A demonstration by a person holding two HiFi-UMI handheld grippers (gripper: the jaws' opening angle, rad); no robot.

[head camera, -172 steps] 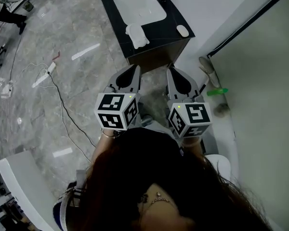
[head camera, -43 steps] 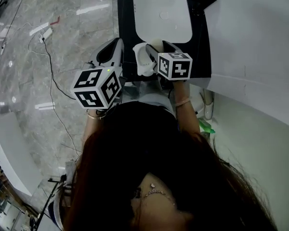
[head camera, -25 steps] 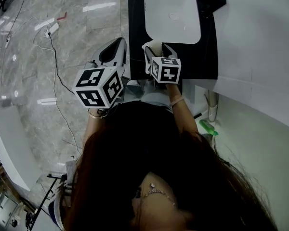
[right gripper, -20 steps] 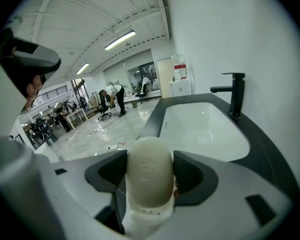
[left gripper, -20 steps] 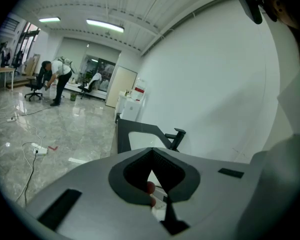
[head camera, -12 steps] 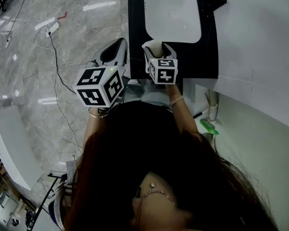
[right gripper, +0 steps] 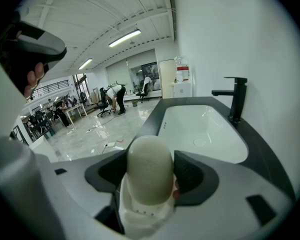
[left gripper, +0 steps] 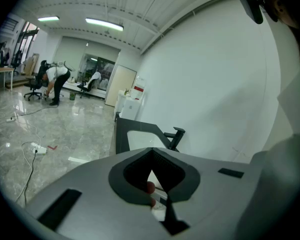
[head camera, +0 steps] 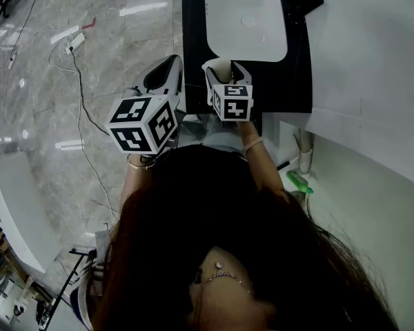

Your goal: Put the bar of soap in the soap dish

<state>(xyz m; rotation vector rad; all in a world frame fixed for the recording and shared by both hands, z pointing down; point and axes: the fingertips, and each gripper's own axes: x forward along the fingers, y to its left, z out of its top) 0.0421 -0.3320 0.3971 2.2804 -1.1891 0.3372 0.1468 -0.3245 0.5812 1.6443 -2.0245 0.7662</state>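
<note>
1. Long dark hair point(head camera: 214, 240) fills the lower half of the head view, with a thin chain point(head camera: 221, 276) near the bottom edge.
2. The left claw point(head camera: 171, 64) and right claw point(head camera: 225, 67) have grey shells with black inner pads.
3. Each claw bears a white cube printed with black square markers: the left cube point(head camera: 141, 124), which shows a small green light, and the right cube point(head camera: 231, 102).
4. There is a bracelet point(head camera: 139, 161) on the left wrist and a thin band point(head camera: 252, 144) on the right.

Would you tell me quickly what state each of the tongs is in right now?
Left tongs: closed, holding nothing.
Right tongs: closed on the bar of soap, over the soap dish.
</note>
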